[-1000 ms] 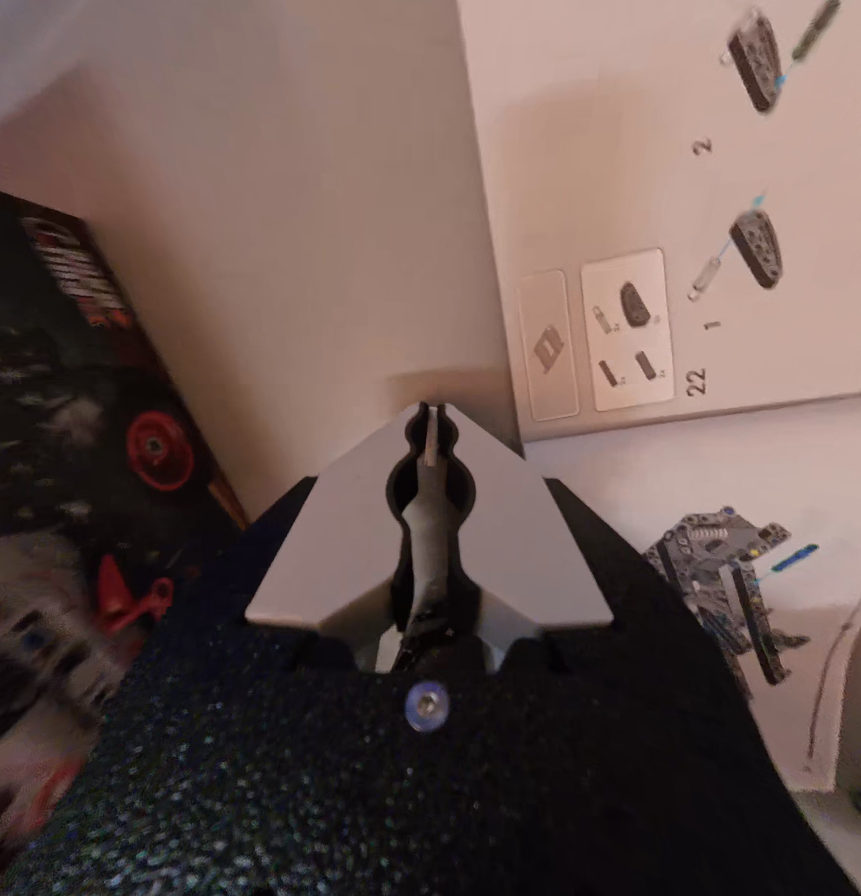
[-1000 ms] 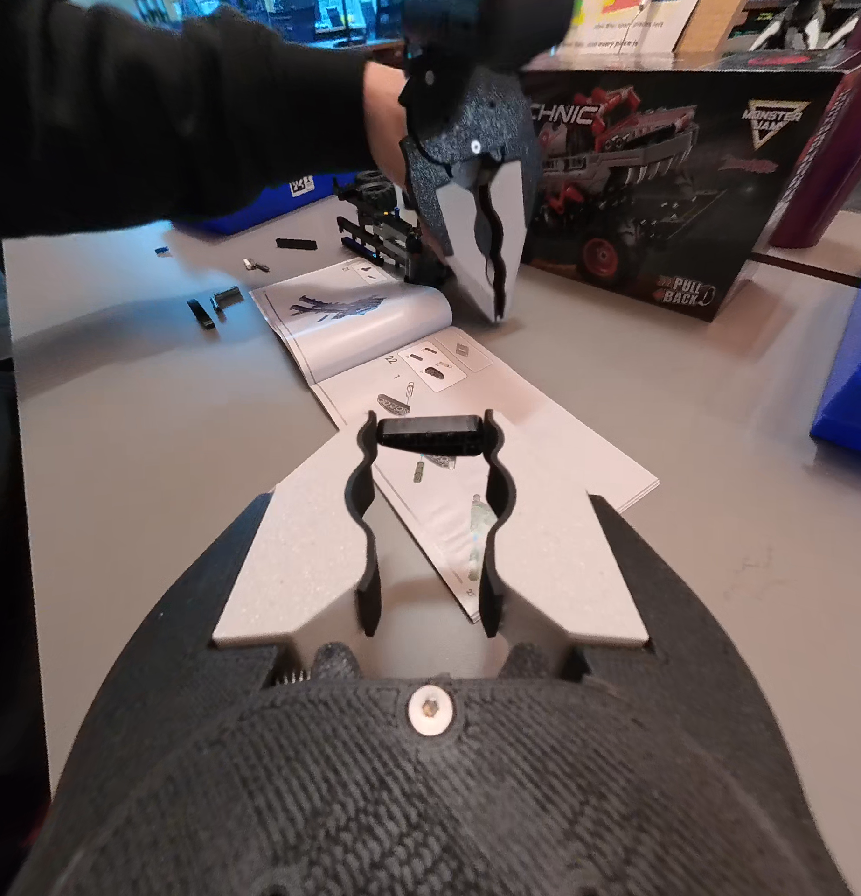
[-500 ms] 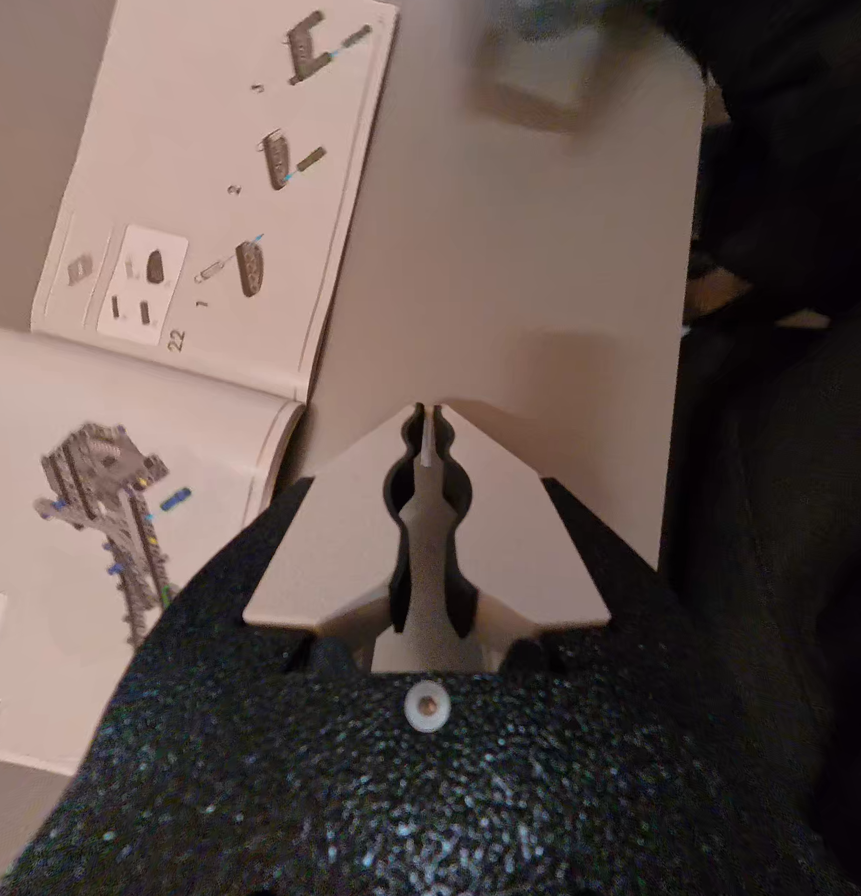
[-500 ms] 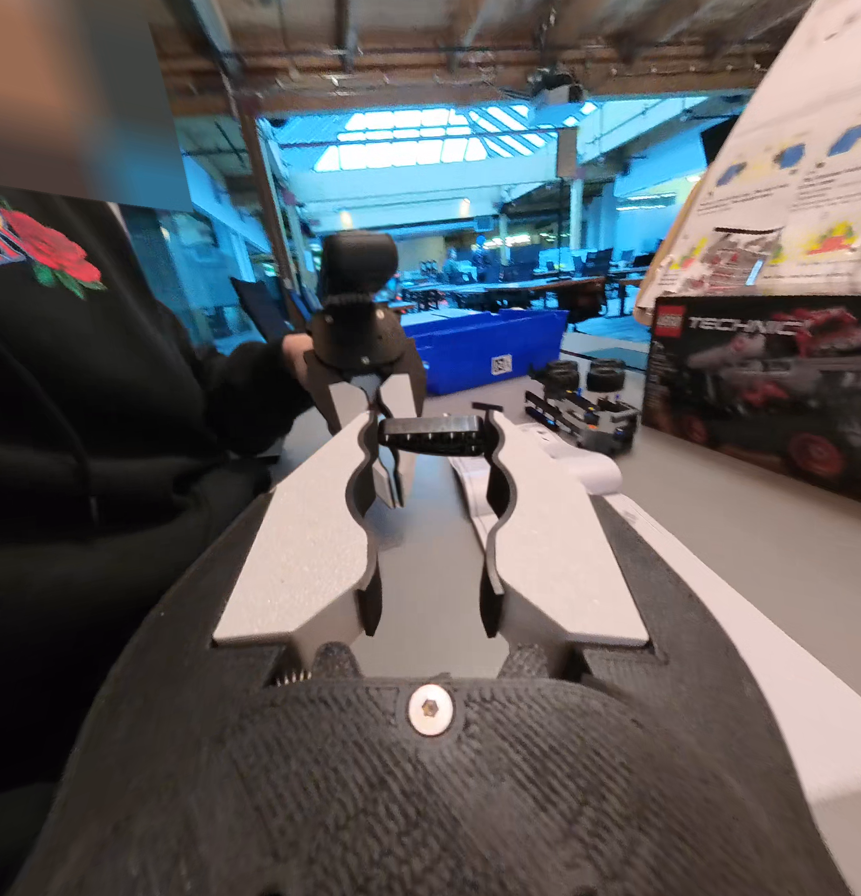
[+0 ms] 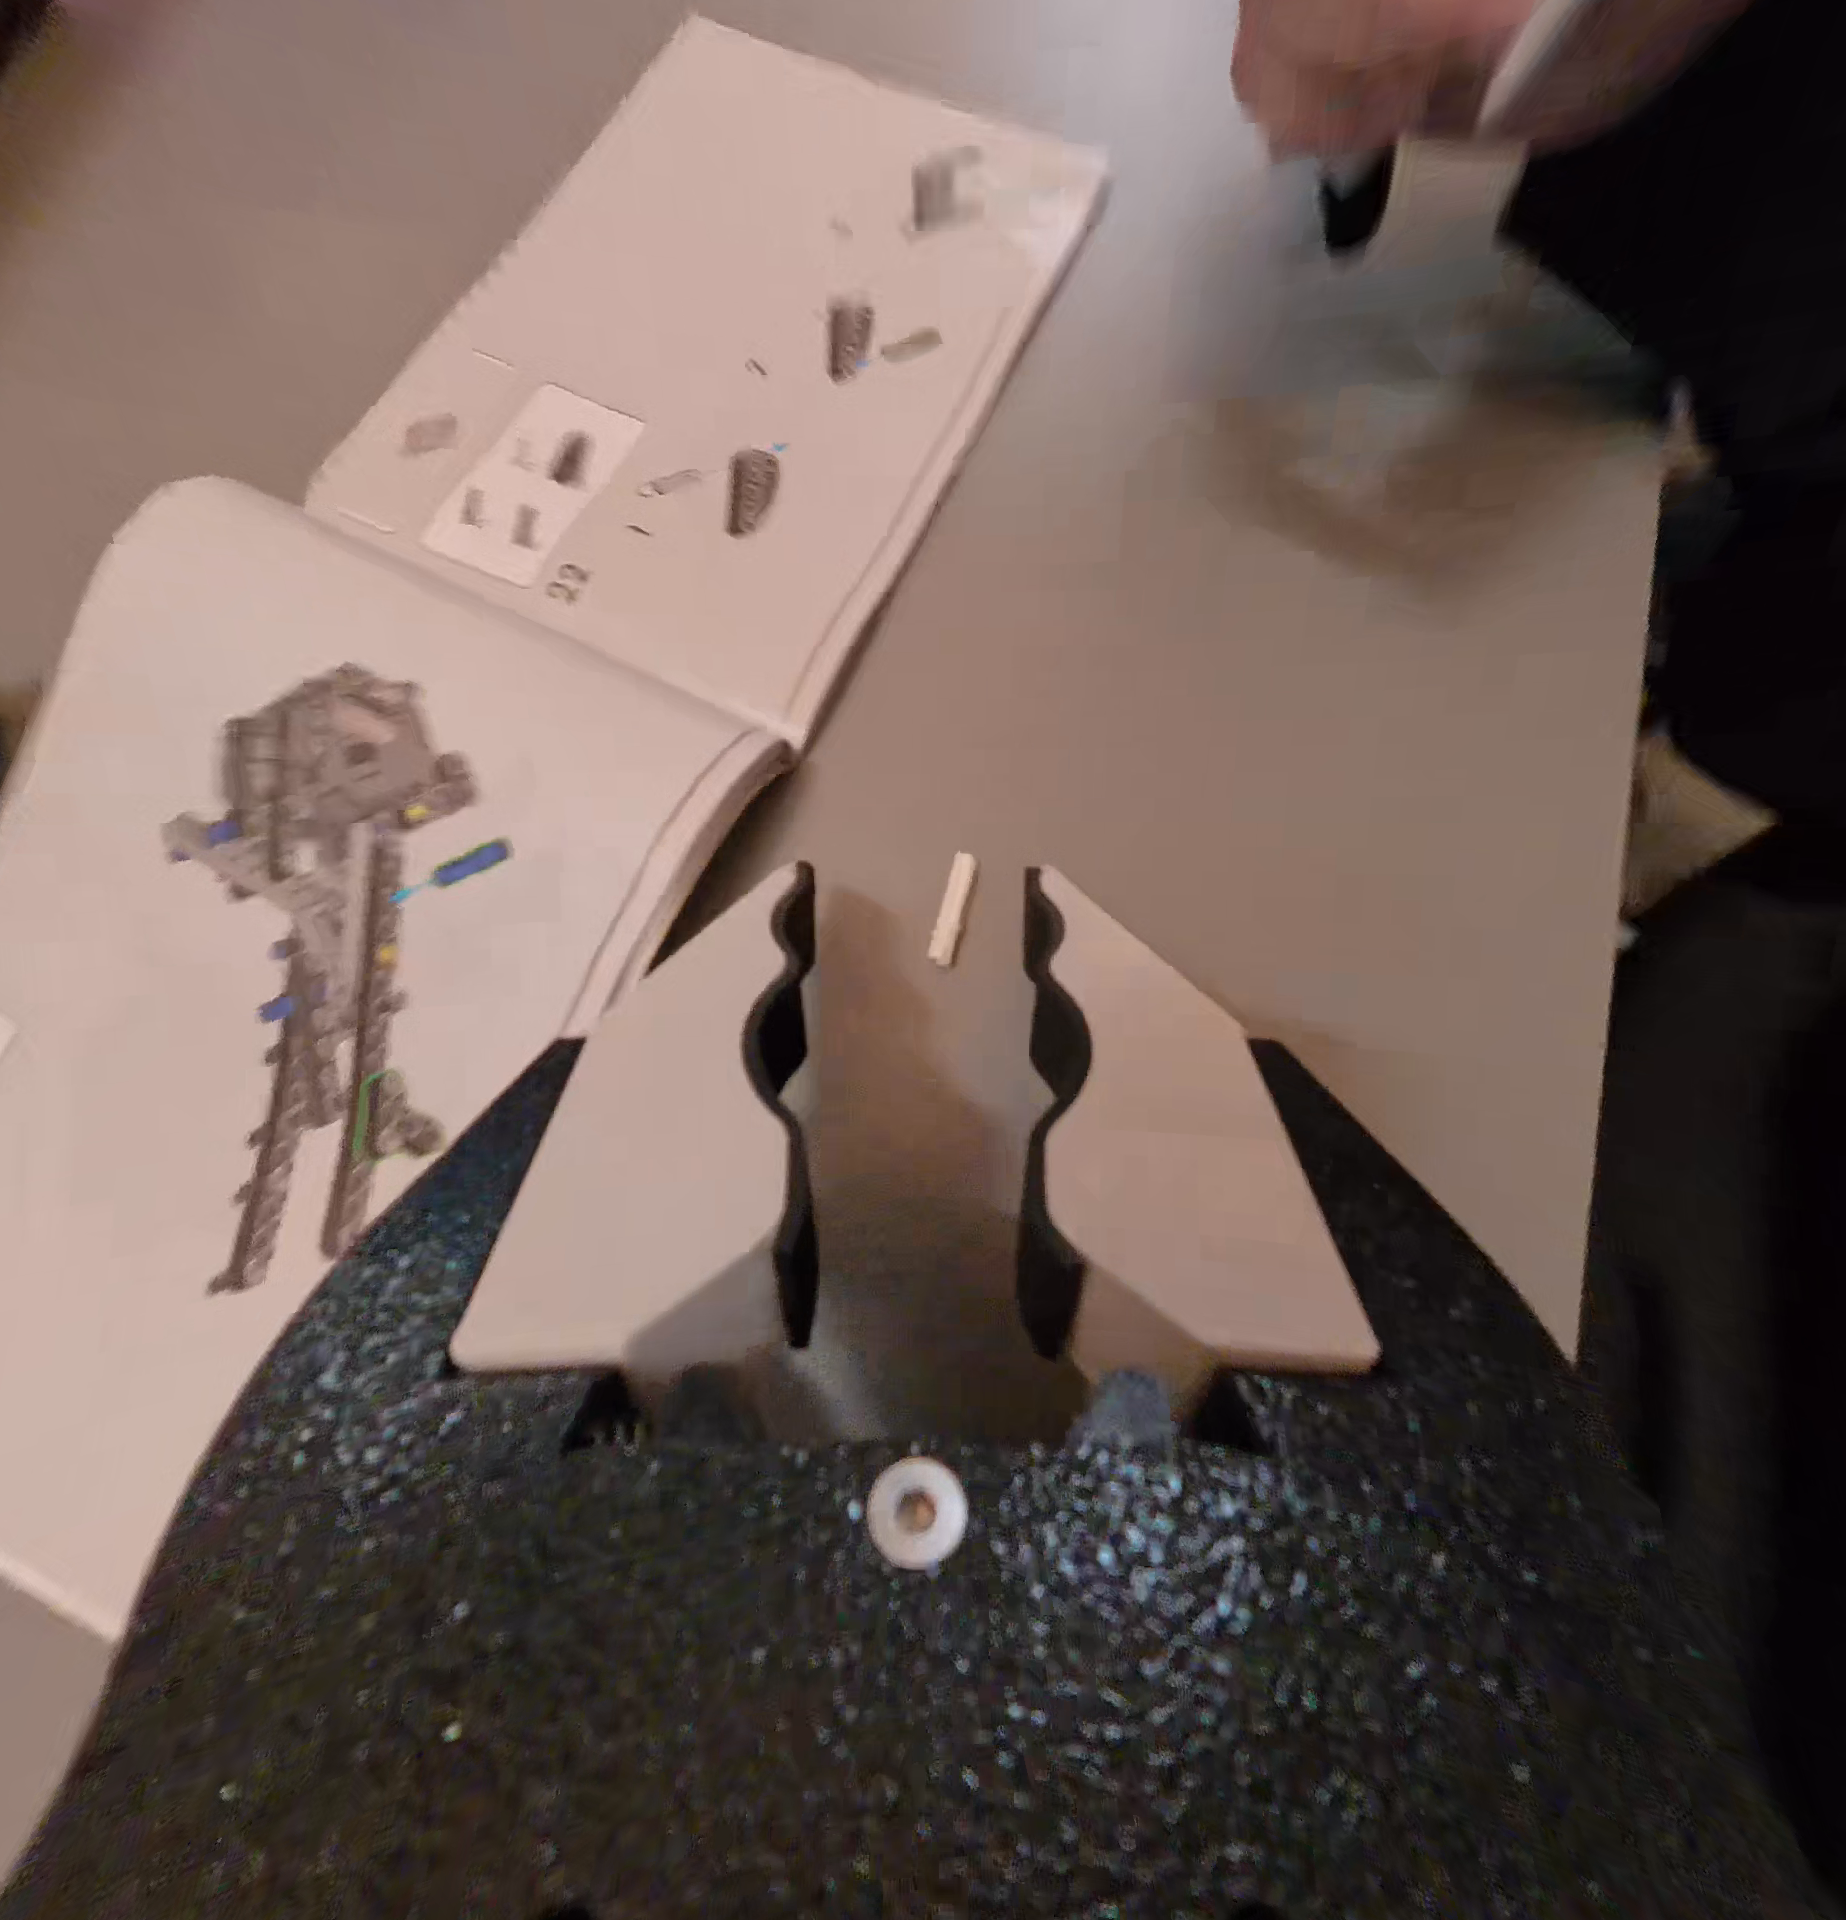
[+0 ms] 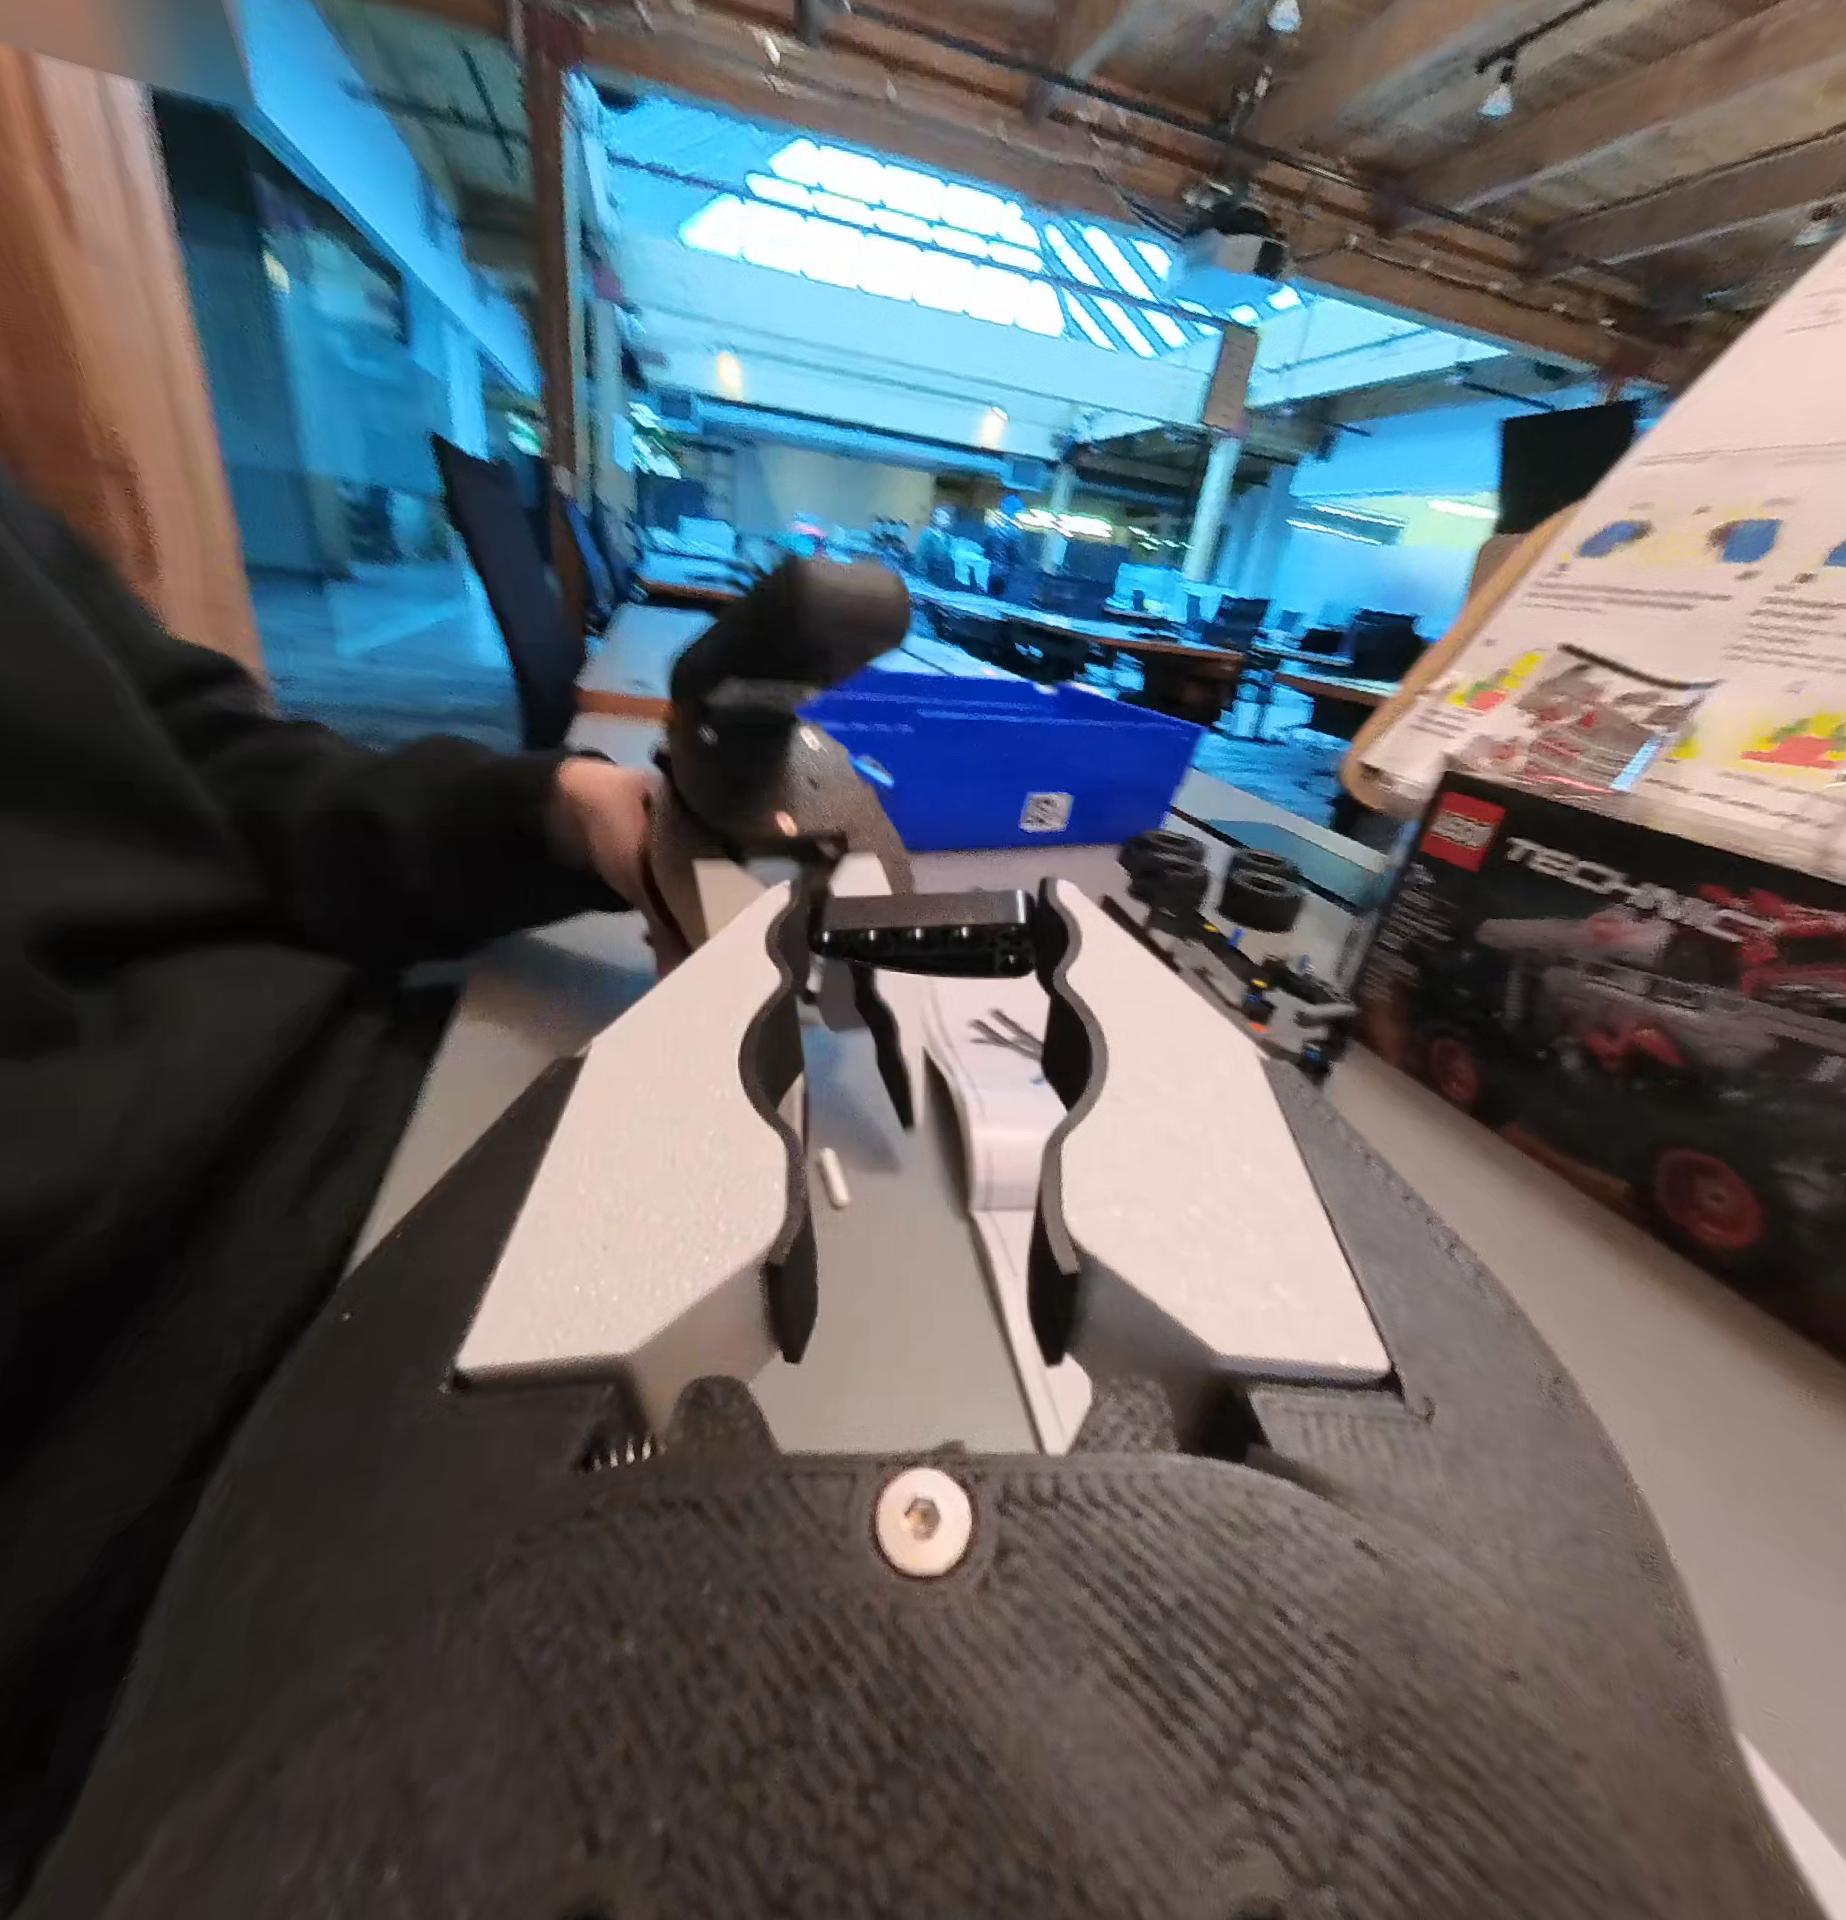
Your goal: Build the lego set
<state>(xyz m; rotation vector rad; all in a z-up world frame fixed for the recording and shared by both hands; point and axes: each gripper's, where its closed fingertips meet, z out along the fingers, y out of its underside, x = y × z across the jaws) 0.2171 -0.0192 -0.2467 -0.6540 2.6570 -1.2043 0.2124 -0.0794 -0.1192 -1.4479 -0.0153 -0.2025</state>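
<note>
Left gripper [image 5: 919, 904] spread wide, a small white pin [image 5: 950, 923] on the desk [image 5: 1262, 727] between its tips; right gripper [image 6: 924, 920] clamps a black beam [image 6: 924, 933]. Upper right, everything's smeared.

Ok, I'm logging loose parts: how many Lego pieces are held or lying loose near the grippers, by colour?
Black beam, in the right gripper: 1
White pin, on the table: 1
Total: 2

Bare table [image 5: 1262, 727] right of the open booklet [image 5: 690, 343] — box [image 6: 1625, 987] behind.
</note>
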